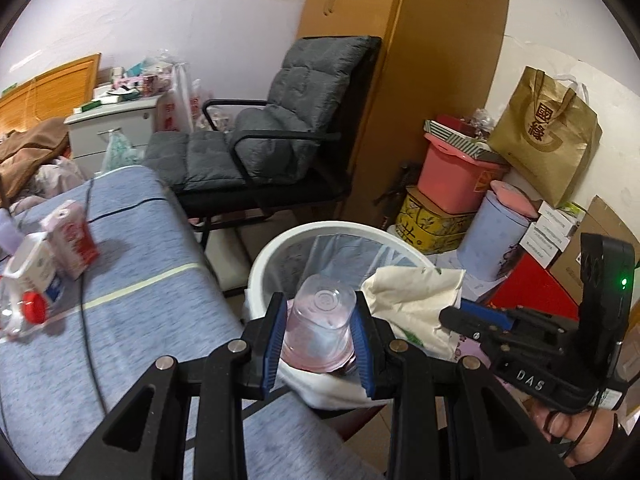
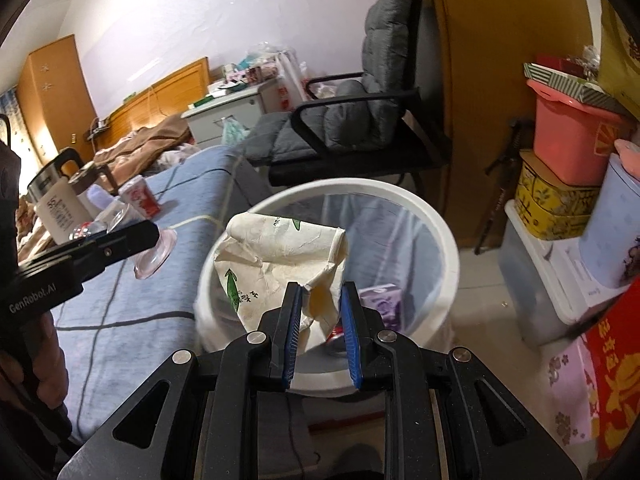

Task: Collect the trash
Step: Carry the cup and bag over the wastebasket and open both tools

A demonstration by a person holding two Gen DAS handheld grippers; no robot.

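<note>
My left gripper [image 1: 320,316] is shut on a clear pinkish plastic cup [image 1: 320,328], held bottom outward at the near rim of the white trash bin [image 1: 280,244]. The cup also shows in the right wrist view [image 2: 154,252] over the table edge. My right gripper [image 2: 320,316] is shut on a crumpled cream paper bag with green print [image 2: 276,260], held over the bin [image 2: 400,196]. The bag shows in the left wrist view [image 1: 412,300] beside the cup. The bin has a clear liner and holds a purple carton [image 2: 382,300].
A table with a blue cloth [image 1: 132,320] stands left of the bin, with a red-and-pink milk carton [image 1: 70,236], a white carton [image 1: 34,272] and a red-capped bottle [image 1: 24,312]. A grey cushioned chair [image 1: 272,128] is behind. Boxes and a pink tub [image 1: 456,176] are stacked right.
</note>
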